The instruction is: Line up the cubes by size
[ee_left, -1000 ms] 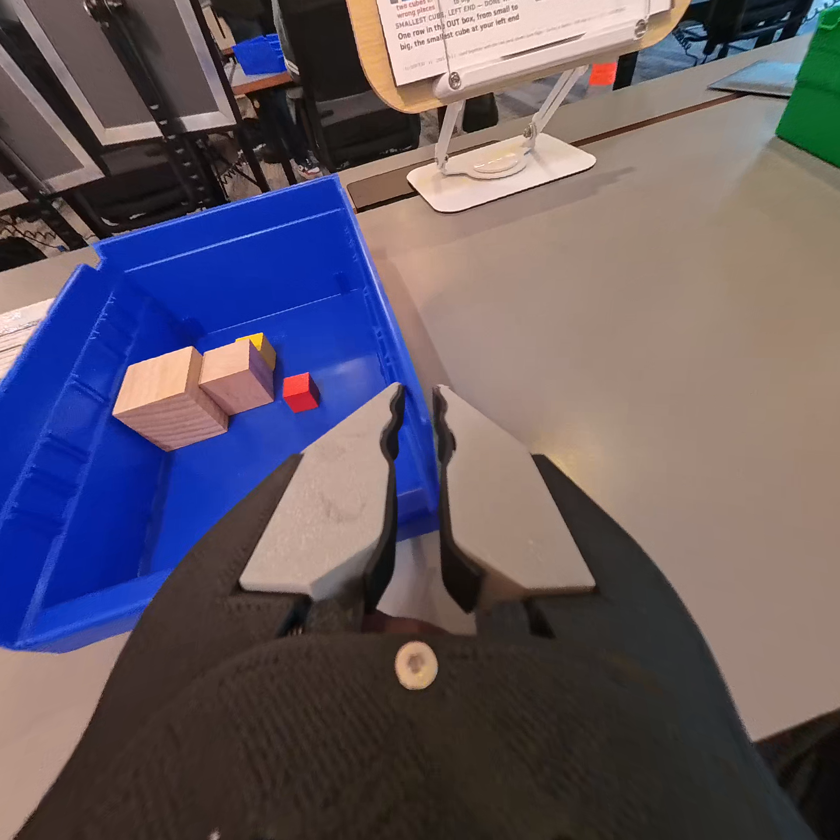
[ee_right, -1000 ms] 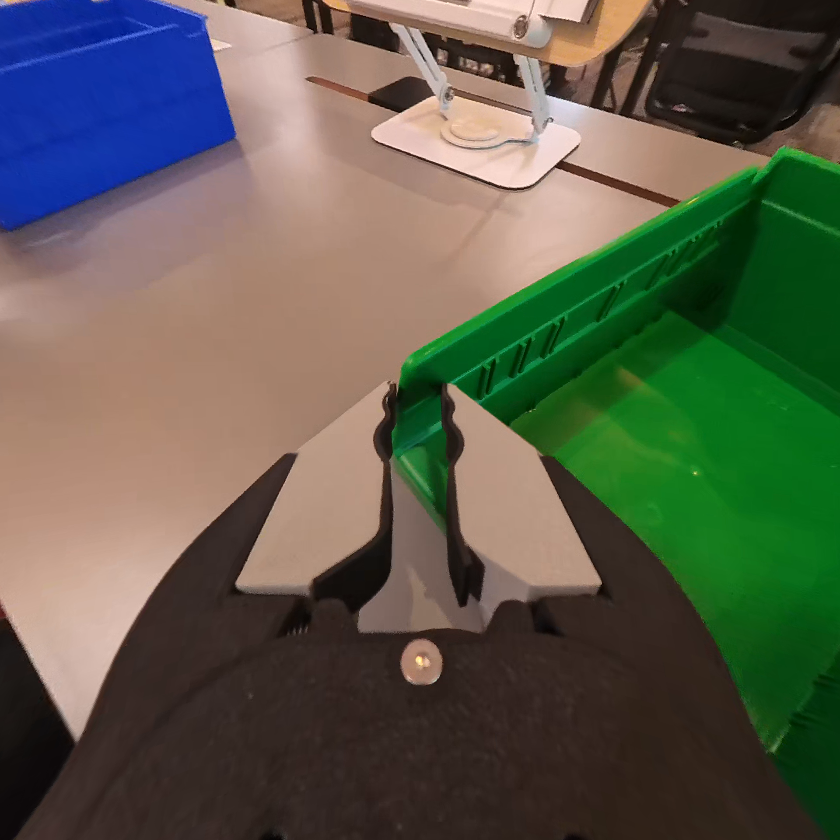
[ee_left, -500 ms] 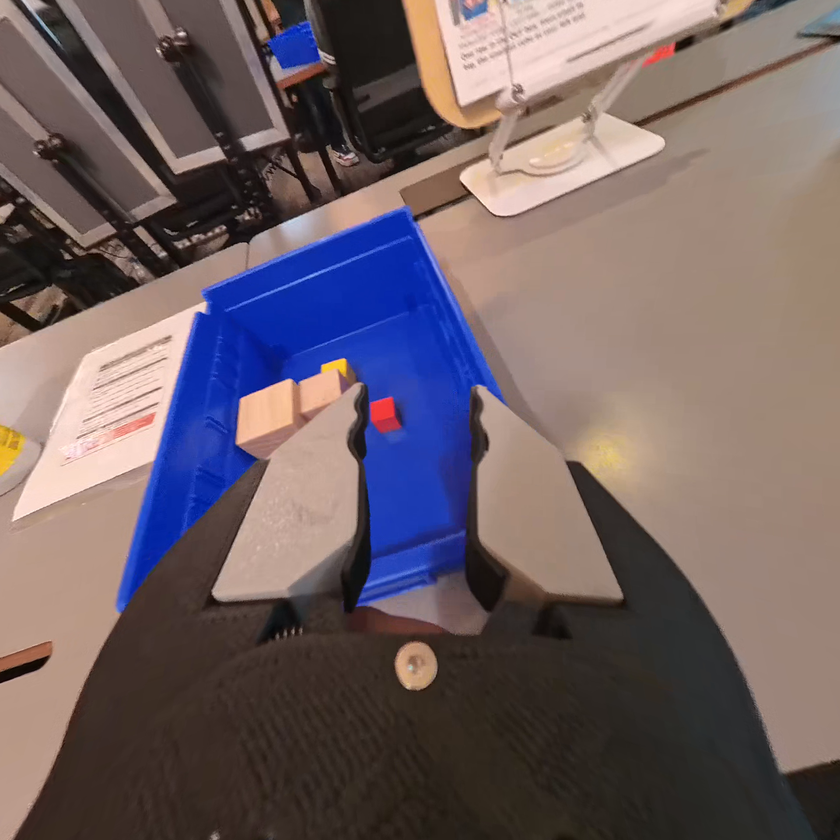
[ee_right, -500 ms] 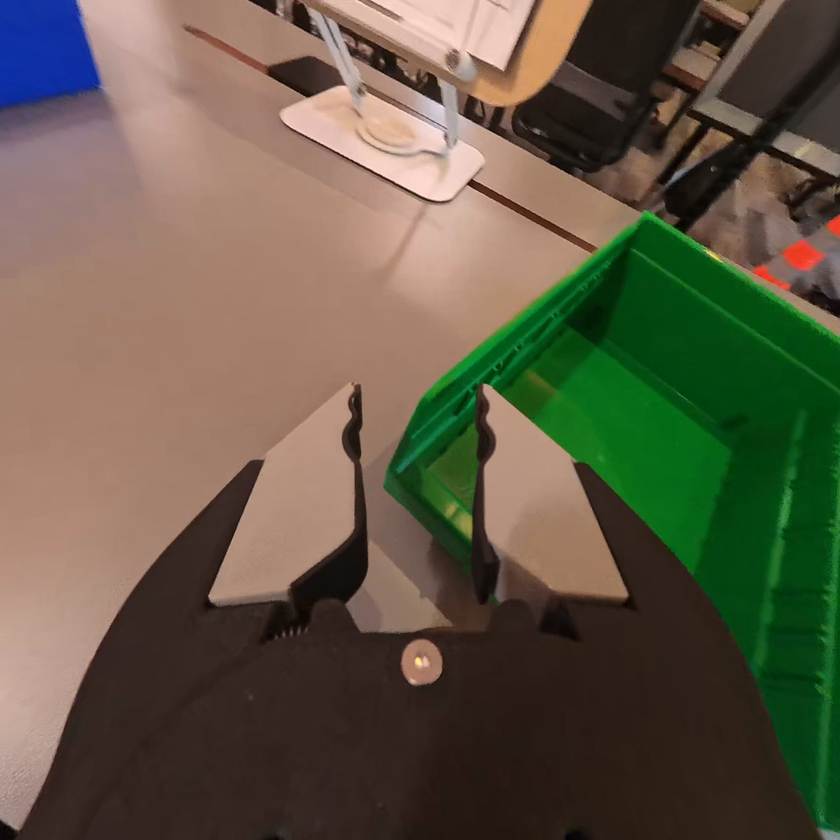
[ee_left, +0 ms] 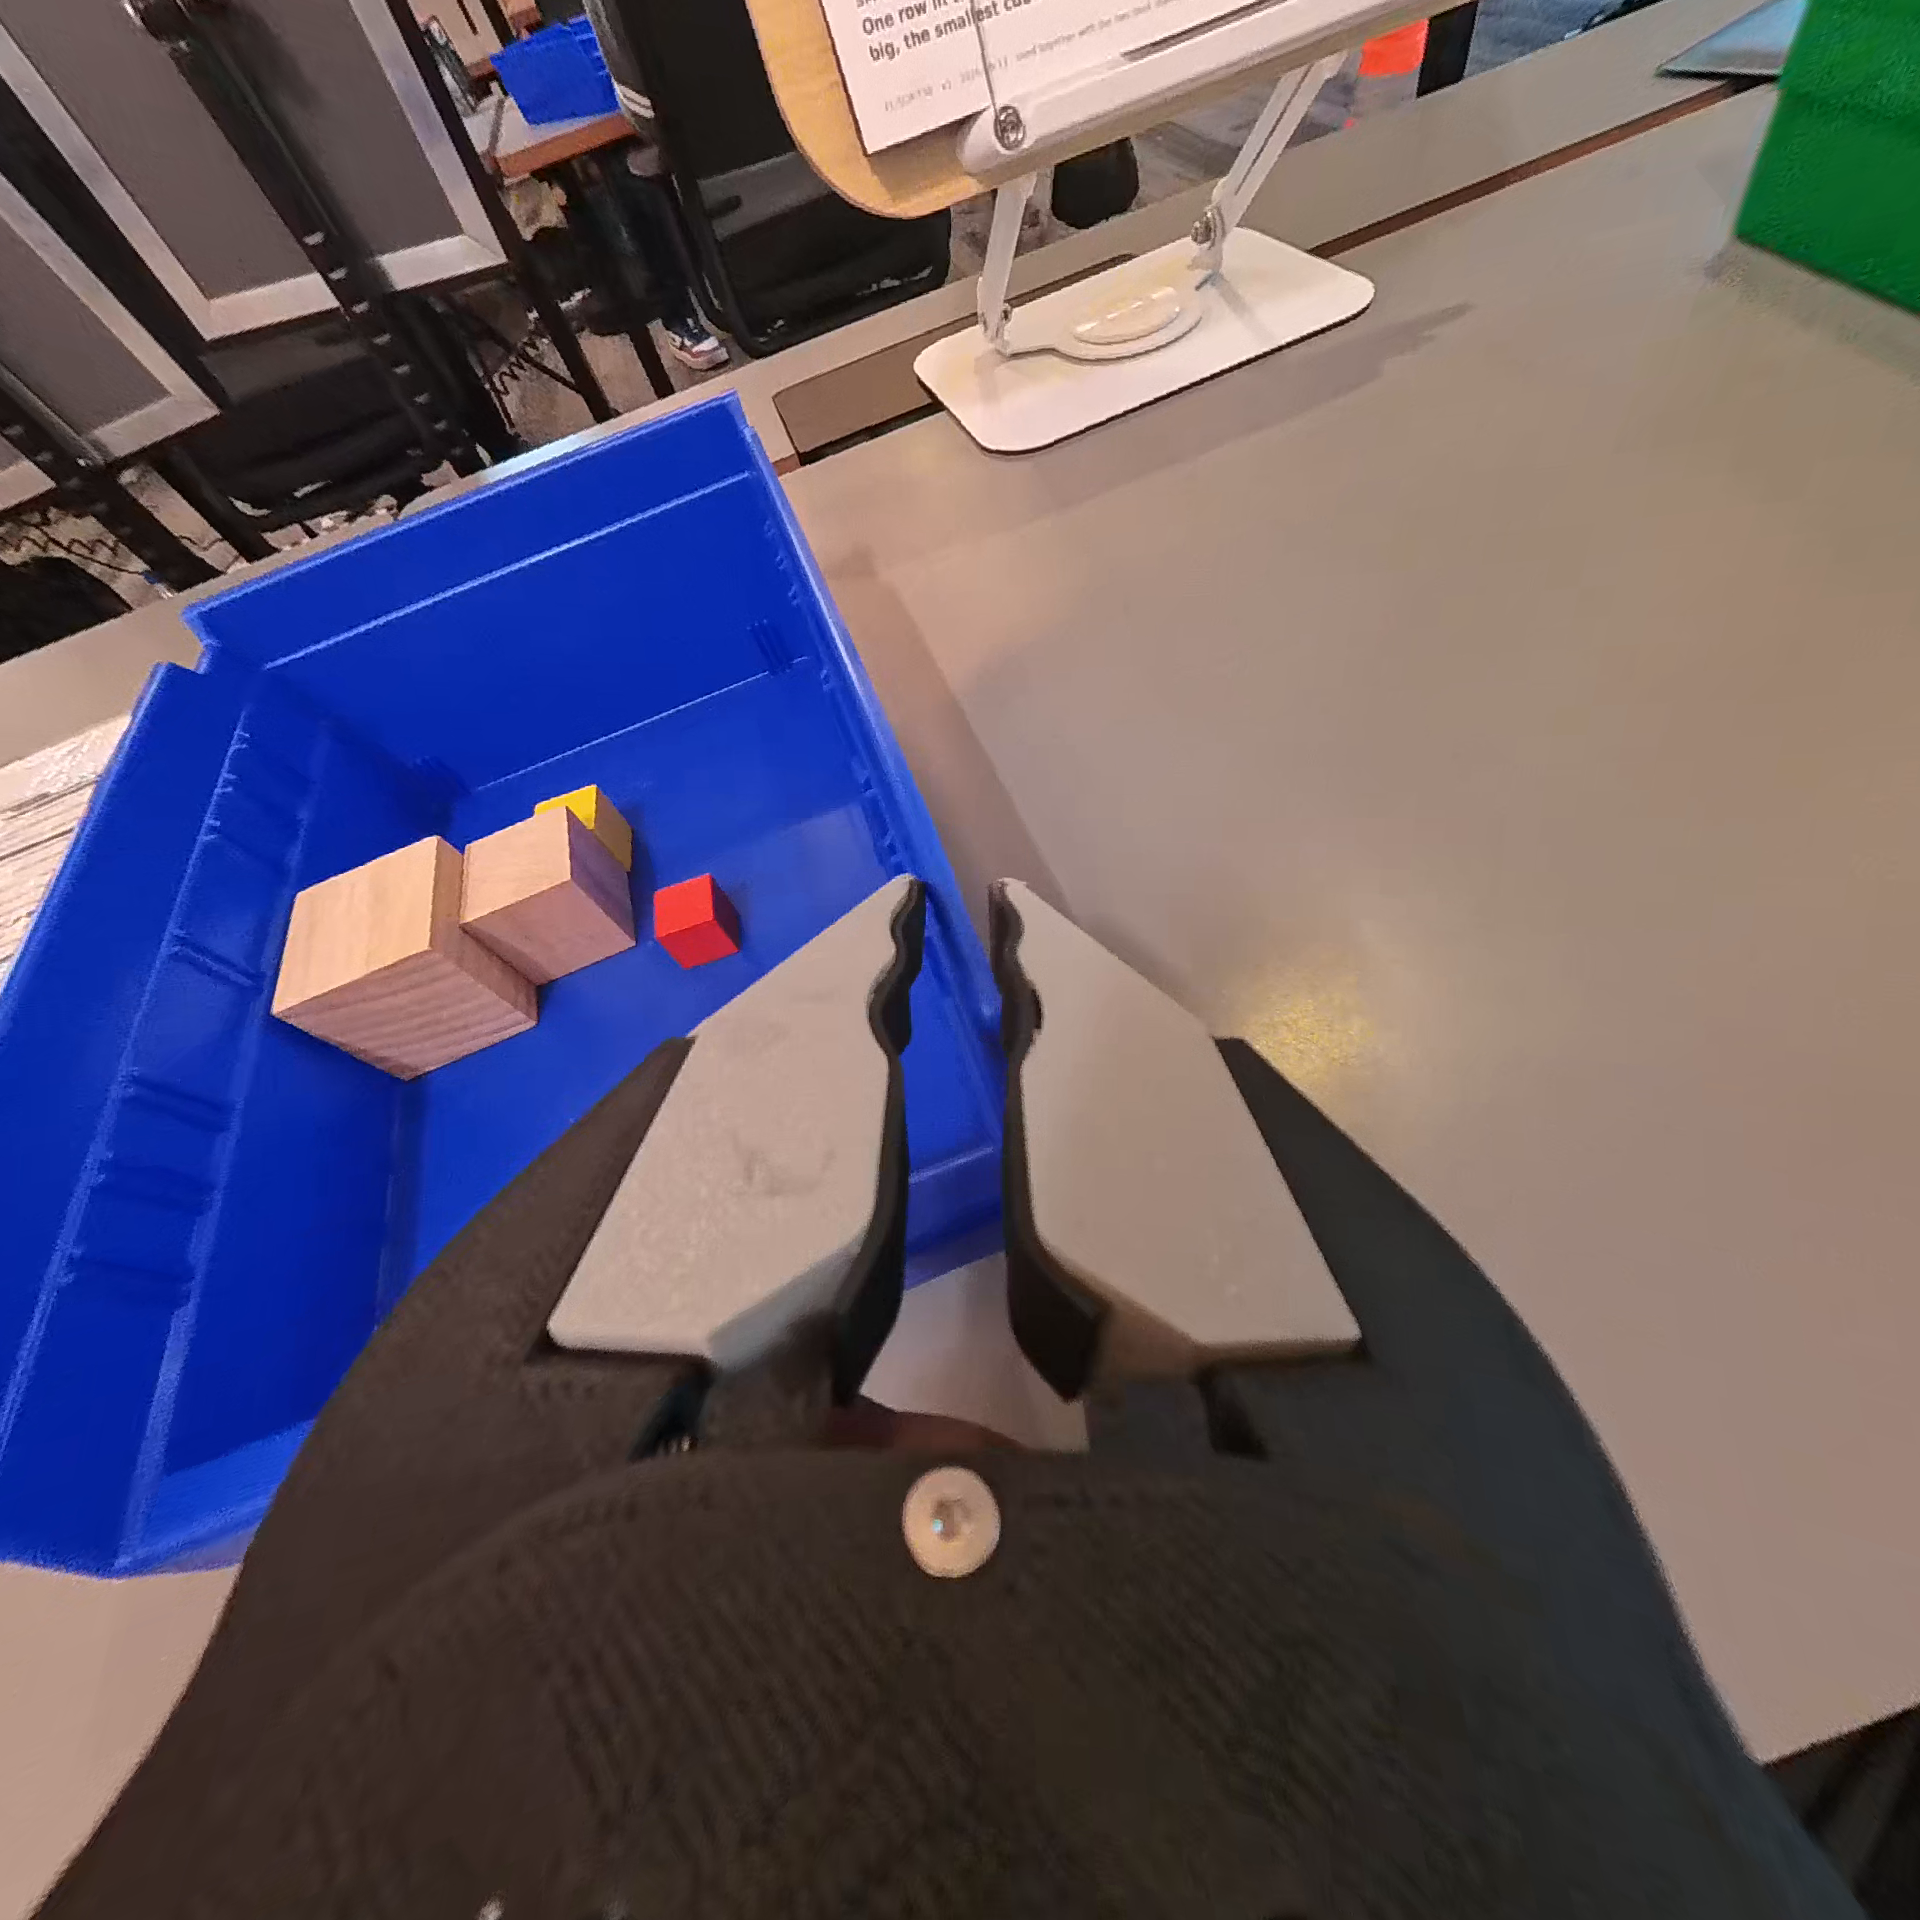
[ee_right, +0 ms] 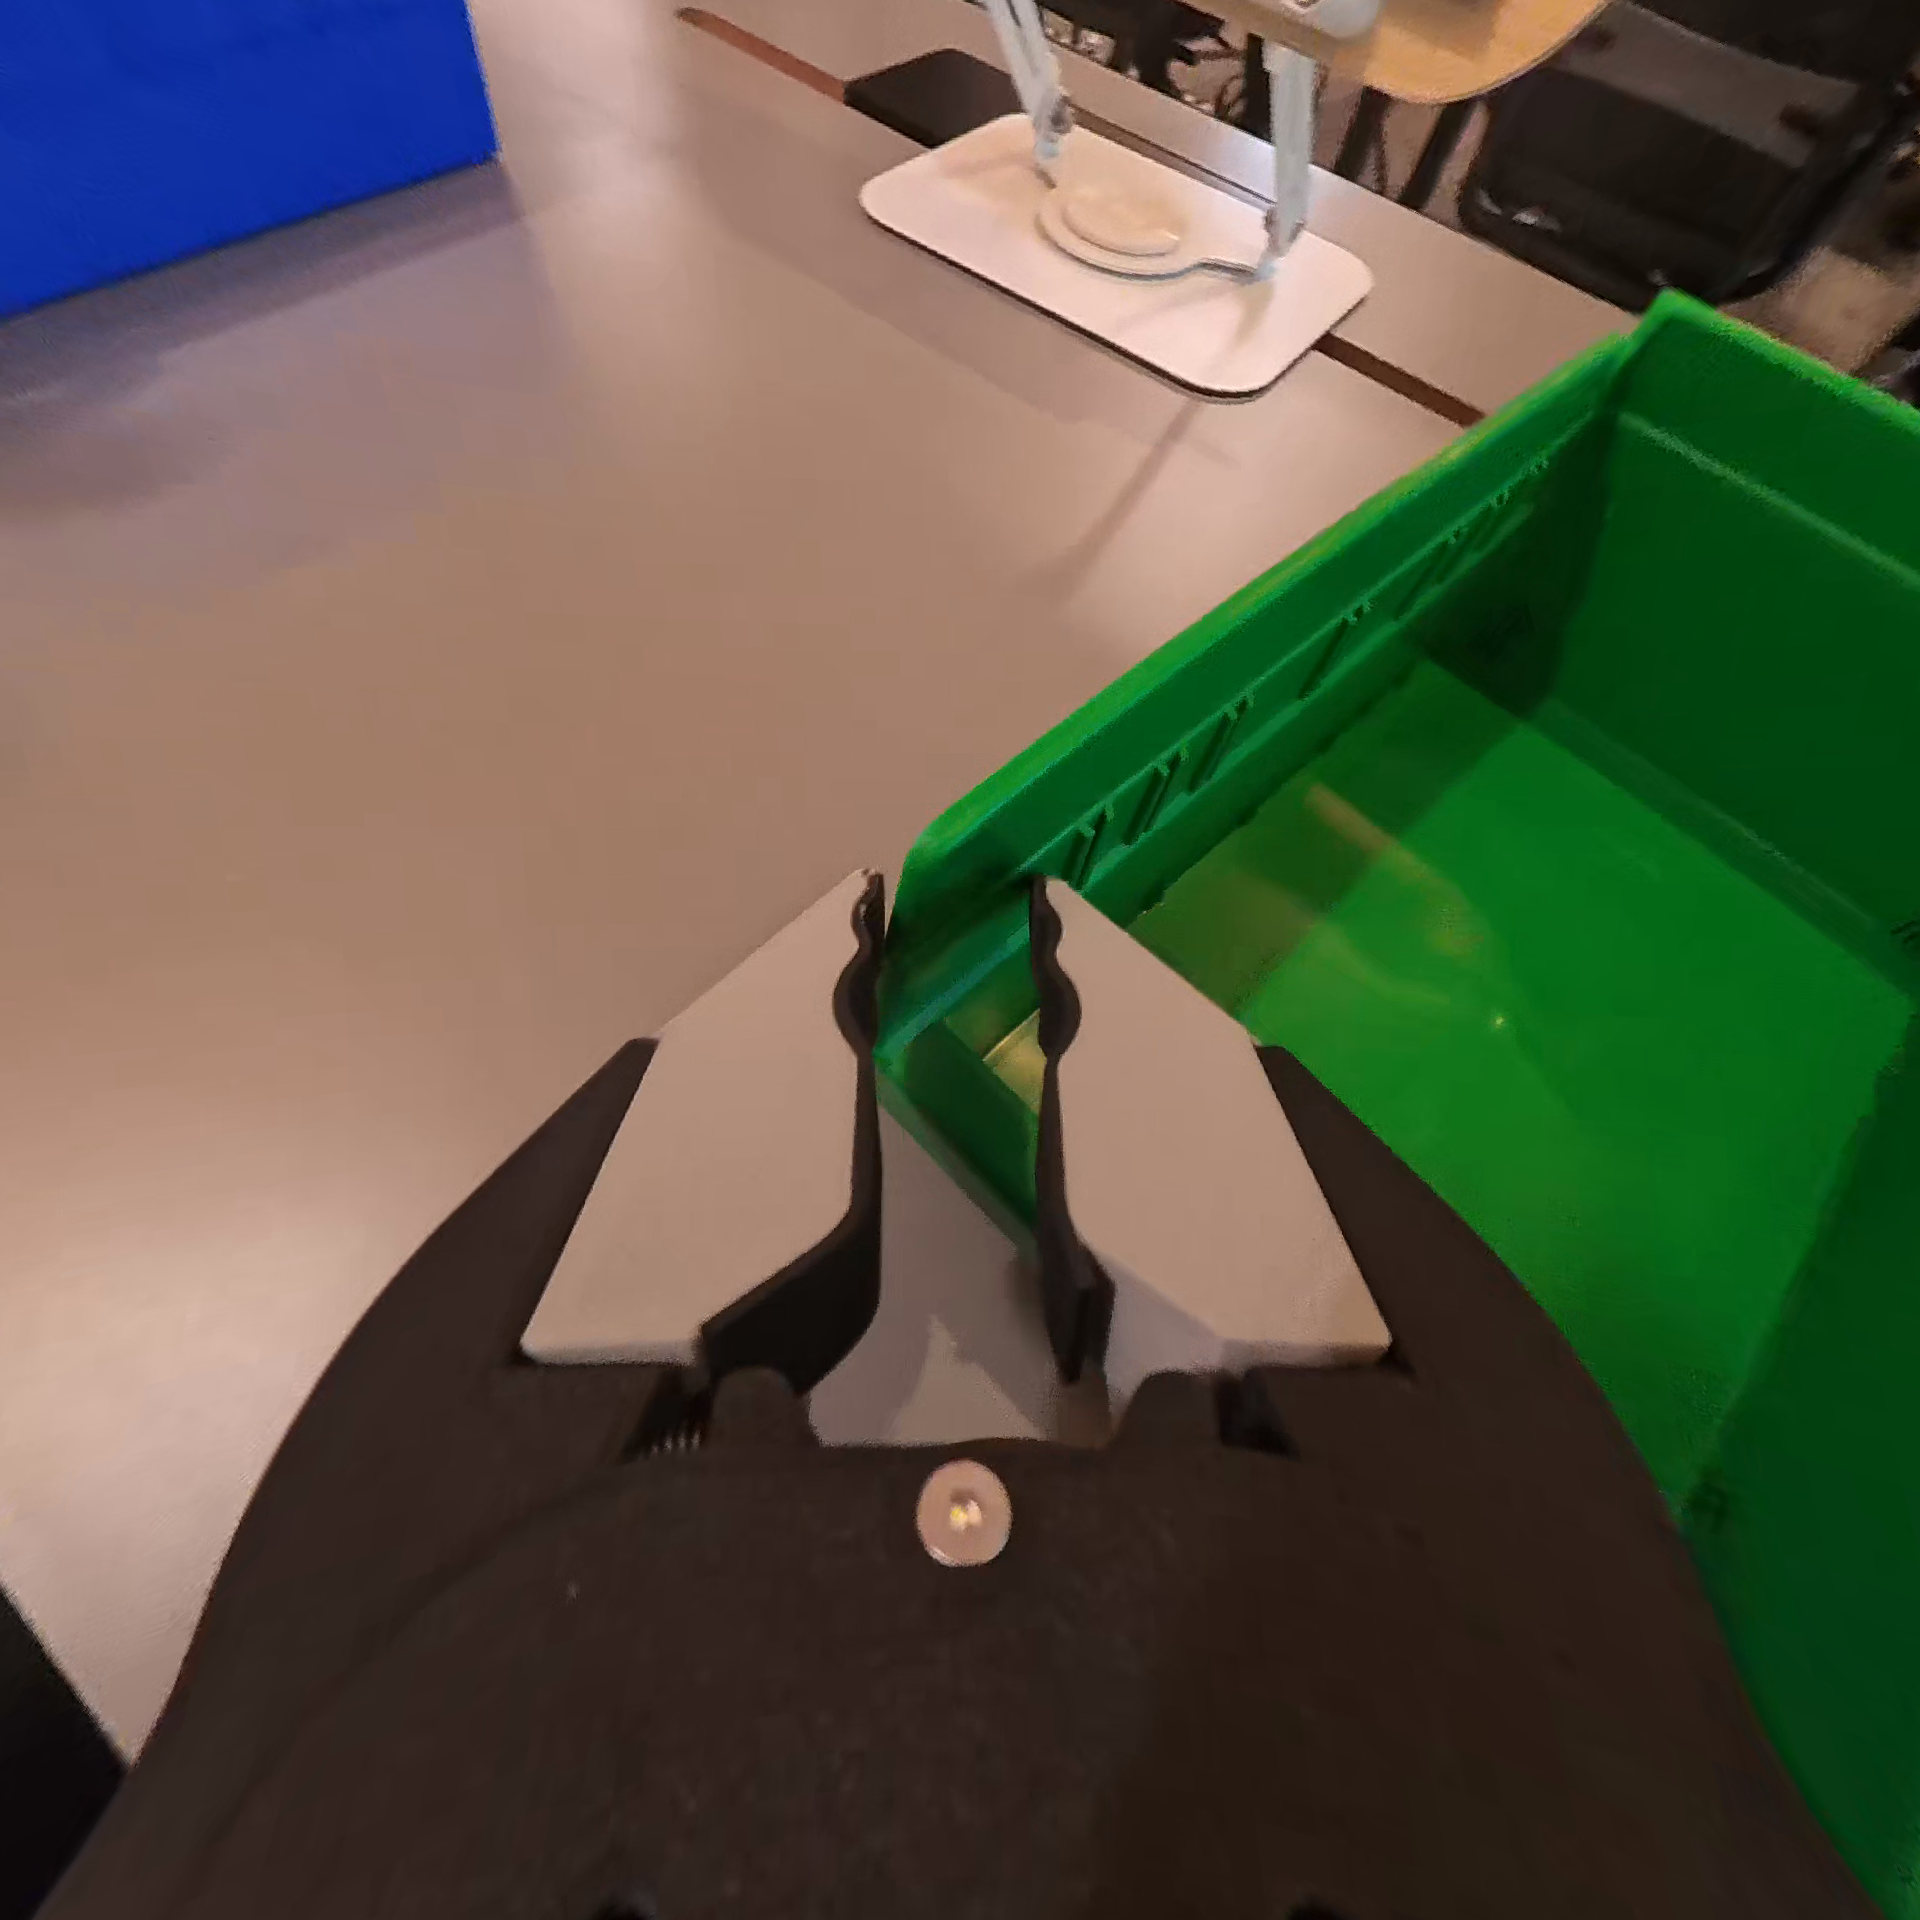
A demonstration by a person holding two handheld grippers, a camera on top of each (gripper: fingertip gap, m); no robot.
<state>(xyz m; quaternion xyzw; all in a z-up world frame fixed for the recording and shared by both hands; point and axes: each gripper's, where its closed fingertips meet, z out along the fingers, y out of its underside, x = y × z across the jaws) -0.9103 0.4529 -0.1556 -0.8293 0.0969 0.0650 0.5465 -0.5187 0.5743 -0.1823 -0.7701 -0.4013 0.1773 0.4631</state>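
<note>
The blue bin [ee_left: 499, 582] holds a big wooden cube [ee_left: 395, 966], a smaller wooden cube [ee_left: 545, 904] touching it, a yellow cube [ee_left: 592, 816] behind that, and a small red cube [ee_left: 696, 920] standing apart. My left gripper [ee_left: 954, 899] is closed to a narrow gap with the blue bin's right wall between its jaws, near the front corner. My right gripper [ee_right: 956, 894] is closed on the near left corner of the empty green bin [ee_right: 1299, 665], one finger outside and one inside.
A white stand [ee_left: 1143, 343] with a wooden board and a printed sheet is at the table's back edge, between the bins; it also shows in the right wrist view [ee_right: 1122, 229]. Grey table lies between the bins. A paper sheet [ee_left: 42, 821] lies left of the blue bin.
Half a second ago both grippers were lifted with wider jaws. Both have come back down onto the bin walls and narrowed, as one second ago.
</note>
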